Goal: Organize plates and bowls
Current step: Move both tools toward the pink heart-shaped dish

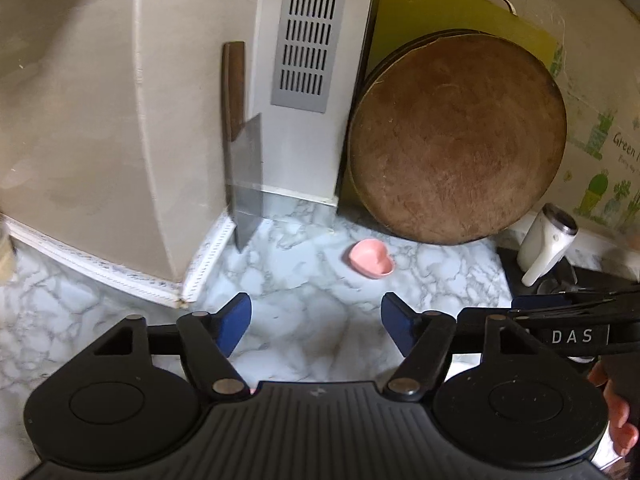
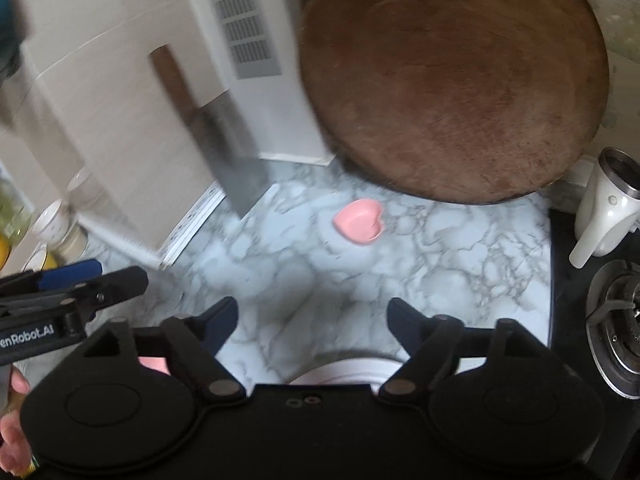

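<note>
A small pink heart-shaped dish (image 1: 371, 258) lies on the marble counter (image 1: 296, 280), below the round wooden board; it also shows in the right wrist view (image 2: 359, 222). My left gripper (image 1: 316, 320) is open and empty, hovering short of the dish. My right gripper (image 2: 312, 322) is open and empty too, above the counter. A white plate rim (image 2: 344, 370) shows just under the right gripper's body, and something pink (image 2: 154, 363) peeks out under its left finger. The right gripper appears at the left view's right edge (image 1: 576, 308); the left one appears at the right view's left edge (image 2: 80, 284).
A round wooden chopping board (image 1: 456, 136) leans on the wall with a yellow board (image 1: 460, 12) behind it. A cleaver (image 1: 244, 168) stands against the corner. A white hand-held appliance (image 2: 604, 208) and a stove burner (image 2: 616, 320) are at the right. Cups and jars (image 2: 60, 220) stand at the left.
</note>
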Tool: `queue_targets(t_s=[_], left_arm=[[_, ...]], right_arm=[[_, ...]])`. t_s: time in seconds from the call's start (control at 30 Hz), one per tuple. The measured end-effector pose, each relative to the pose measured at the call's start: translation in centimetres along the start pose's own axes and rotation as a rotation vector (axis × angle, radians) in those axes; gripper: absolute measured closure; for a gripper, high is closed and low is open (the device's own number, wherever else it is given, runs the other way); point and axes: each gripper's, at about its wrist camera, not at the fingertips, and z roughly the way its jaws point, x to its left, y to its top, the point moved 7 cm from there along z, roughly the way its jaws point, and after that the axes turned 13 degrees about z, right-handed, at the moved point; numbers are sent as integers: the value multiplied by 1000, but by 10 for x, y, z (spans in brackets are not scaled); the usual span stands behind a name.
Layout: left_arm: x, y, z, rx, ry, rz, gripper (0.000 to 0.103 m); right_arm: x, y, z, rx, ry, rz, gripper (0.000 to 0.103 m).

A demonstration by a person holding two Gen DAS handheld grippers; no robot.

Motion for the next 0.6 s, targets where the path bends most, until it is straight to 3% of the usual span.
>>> queue_targets(t_s=[0.1,0.17,0.6], left_arm=[[-5,8,15,10,-14,-3,24],[-9,14,25,6,-13,5,24],[-5,37,111,141,-13,-126,24]], right_arm=[[-11,13,8,5,-4,14,13],[-17,22,15,0,-5,22,4],[-62,72,80,53,-22,149,3]])
